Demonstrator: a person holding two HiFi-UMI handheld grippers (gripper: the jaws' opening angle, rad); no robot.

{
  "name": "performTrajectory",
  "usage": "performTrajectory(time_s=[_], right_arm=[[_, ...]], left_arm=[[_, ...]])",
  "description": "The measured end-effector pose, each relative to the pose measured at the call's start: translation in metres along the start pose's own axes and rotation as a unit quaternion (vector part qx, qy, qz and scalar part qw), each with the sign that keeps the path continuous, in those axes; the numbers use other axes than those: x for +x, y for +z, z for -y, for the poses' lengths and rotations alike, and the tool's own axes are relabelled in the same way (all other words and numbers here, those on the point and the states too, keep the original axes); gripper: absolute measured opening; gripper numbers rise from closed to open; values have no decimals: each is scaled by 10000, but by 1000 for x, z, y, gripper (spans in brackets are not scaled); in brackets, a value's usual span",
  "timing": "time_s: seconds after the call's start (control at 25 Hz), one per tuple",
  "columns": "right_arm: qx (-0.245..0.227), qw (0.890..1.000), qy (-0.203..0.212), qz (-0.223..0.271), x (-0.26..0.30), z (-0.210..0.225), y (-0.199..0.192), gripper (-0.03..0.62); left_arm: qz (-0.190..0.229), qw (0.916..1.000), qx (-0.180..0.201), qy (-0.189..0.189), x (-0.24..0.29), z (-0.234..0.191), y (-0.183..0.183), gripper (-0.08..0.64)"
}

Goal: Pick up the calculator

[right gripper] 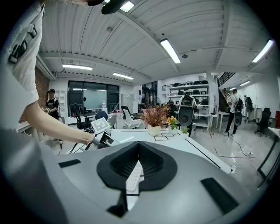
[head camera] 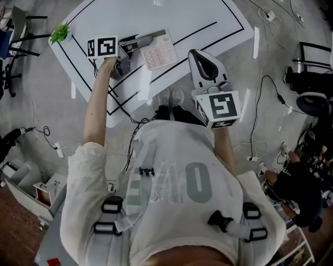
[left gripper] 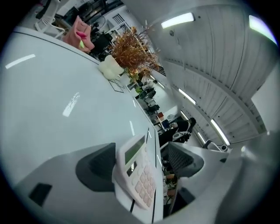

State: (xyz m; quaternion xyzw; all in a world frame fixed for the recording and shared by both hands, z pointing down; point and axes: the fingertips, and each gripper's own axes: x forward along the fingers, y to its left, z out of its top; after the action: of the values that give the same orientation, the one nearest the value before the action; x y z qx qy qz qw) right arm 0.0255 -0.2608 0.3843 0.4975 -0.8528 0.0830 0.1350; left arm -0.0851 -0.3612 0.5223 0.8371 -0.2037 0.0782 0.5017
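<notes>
**Left gripper spread around the calculator; right gripper closed and empty**

The left gripper [left gripper: 142, 149] is at the calculator [left gripper: 139, 175], with its jaws standing wide apart. In the left gripper view the calculator sits between the two dark ribbed pads. Its left edge lies against, or just in front of, the left pad [left gripper: 98, 165]. The right pad [left gripper: 181, 158] stands clear of it with a visible gap, so the pads are not pinching the calculator.

The calculator is pale, with a greenish display and rows of pinkish keys. It lies flat on the white table [head camera: 171, 15], close to the black lines [head camera: 200, 30] marked on the tabletop. In the head view it is near the table's edge on the person's side. The left gripper's jaws reach it from the left, and that gripper's marker cube [head camera: 102, 47] sits behind them over the person's outstretched left arm.

The right gripper [right gripper: 139, 145] is held in the air on the person's right, off the table and well apart from the calculator. Its marker cube [head camera: 218, 109] faces up towards the head camera. In the right gripper view its pads meet at the tips, leaving only a narrow slit behind them. A pale sliver shows through the slit, but what it is cannot be made out. Nothing is gripped there.

A small green object [head camera: 60, 34] lies at the table's far left corner. A potted dried plant [left gripper: 131, 50] stands further along the table.
</notes>
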Motion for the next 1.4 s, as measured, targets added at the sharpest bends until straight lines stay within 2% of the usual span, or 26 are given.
performTrajectory(time_s=[0.16, 0.24, 0.32, 0.36, 0.52, 0.64, 0.8, 0.92, 1.04, 1.12, 1.4], right_arm=[[-11, 10000, 86, -42, 3, -6, -1, 5], [-19, 9999, 124, -39, 4, -10, -1, 5], [-31, 9999, 155, -38, 5, -13, -1, 5], [-39, 9998, 166, -42, 5, -15, -1, 5], [-57, 9998, 168, -49, 2, -16, -4, 5], [-48, 9999, 132, -48, -1, -12, -4, 5], [-44, 10000, 71, -47, -4, -9, -4, 5], [-26, 10000, 17, -52, -1, -7, -4, 5], [16, 10000, -28, -49, 3, -7, -4, 5], [34, 10000, -36, -29, 4, -8, -2, 5], [-17, 10000, -9, -25, 5, -11, -2, 5]], left_arm=[[-310, 9994, 16, 165, 7, -3, -7, 369], [-602, 9968, 190, 497, 9, -11, -13, 292], [-1015, 9901, 442, 864, 12, -19, -24, 158], [-1183, 9875, 500, 919, 15, -20, -28, 156], [-1331, 9883, 196, 724, 22, -14, -35, 140], [-1394, 9886, 160, 552, 24, -9, -38, 121], [-1123, 9928, 172, 371, 22, 1, -41, 99], [-768, 9965, -219, 229, 21, 6, -45, 80], [-536, 9959, -721, 104, 22, 5, -48, 77], [-450, 9947, -926, 26, 22, 6, -48, 77], [-408, 9945, -961, 52, 22, 5, -48, 77]])
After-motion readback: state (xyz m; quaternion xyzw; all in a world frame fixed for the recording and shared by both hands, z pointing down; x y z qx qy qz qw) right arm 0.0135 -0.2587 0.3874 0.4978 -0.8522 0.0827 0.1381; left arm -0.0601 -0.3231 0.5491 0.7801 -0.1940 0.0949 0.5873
